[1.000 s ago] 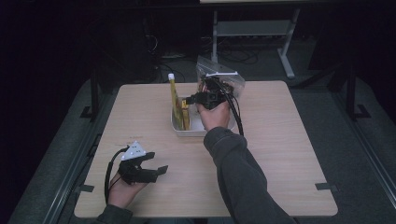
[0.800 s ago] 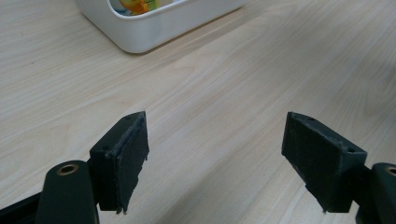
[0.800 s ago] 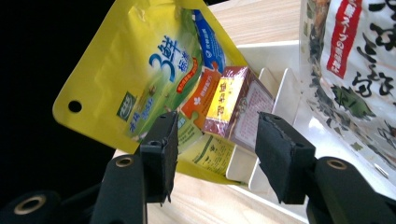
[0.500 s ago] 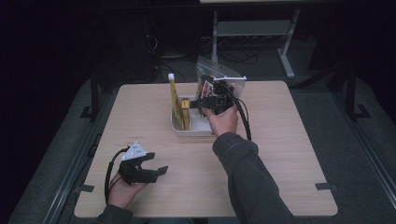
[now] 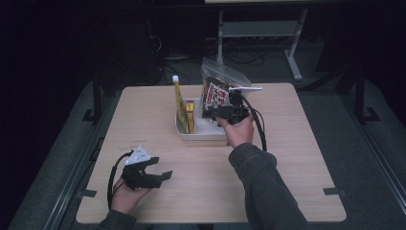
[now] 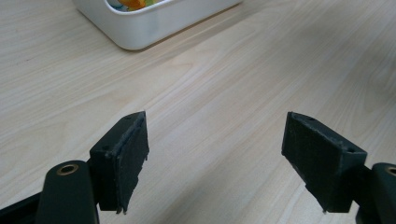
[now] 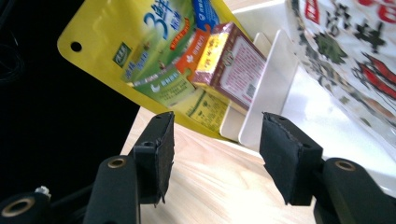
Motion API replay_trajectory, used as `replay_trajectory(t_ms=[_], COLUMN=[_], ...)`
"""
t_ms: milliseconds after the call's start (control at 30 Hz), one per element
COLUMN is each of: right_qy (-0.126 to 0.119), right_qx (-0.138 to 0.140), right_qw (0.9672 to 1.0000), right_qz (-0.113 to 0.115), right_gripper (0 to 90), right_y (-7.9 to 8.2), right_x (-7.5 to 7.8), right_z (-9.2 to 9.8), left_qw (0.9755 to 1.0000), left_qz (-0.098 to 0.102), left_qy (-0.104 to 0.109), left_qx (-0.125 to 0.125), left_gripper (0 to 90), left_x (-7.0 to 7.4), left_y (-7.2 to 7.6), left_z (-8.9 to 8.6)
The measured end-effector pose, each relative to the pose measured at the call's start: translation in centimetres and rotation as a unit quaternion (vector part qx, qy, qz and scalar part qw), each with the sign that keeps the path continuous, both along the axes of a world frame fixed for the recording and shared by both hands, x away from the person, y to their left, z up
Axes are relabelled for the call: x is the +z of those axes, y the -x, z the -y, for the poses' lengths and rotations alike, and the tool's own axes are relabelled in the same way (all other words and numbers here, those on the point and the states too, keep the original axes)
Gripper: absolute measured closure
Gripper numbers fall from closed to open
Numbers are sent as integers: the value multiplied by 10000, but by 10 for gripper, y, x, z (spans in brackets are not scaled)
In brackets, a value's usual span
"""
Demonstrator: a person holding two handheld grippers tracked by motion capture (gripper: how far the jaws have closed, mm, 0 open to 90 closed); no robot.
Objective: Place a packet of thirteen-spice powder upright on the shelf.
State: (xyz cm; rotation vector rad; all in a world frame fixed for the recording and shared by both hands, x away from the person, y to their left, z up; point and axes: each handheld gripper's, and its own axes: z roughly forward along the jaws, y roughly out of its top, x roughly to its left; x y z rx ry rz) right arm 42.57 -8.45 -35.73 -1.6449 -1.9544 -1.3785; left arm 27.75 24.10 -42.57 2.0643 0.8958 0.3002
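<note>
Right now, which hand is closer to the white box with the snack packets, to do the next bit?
Probably the right. The right gripper is at the white bin beside the snack bag, jaws just opened, nothing between. The left gripper waits at the near table edge.

yellow pouch (image 7: pixel 140 51), white bin (image 5: pixel 201 135), black tongs (image 7: pixel 215 154)

Just a plain light wood table (image 5: pixel 287 158) with a dark frame, sitting on grey carpet (image 5: pixel 368 158) that runs all round it. Behind the far edge there's a messy bunch of black cables (image 5: pixel 239 56) on the floor, and next to that a pale metal stand (image 5: pixel 268 29) with a low shelf and splayed feet. Rest of the background is pretty much pitch dark, can't make out anything in there
</note>
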Motion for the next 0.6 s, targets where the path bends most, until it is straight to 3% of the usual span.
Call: replay_trajectory(t_ms=[300, 433, 600], right_qy=[-103, -275, -275], right_qx=[9, 47, 30], right_qw=[9999, 9996, 9995], right_qz=[-43, -98, -118], right_gripper=[435, 427, 423], right_y=[9, 13, 18], right_x=[-7, -10, -15], right_z=[15, 23, 34], left_qw=[10000, 10000, 10000], left_qz=[-11, -17, -15], left_qy=[-6, -5, -7], left_qx=[-2, -11, -8], left_gripper=[224, 225, 225], left_x=[0, 0, 0], left_y=[0, 0, 0], left_z=[0, 0, 0])
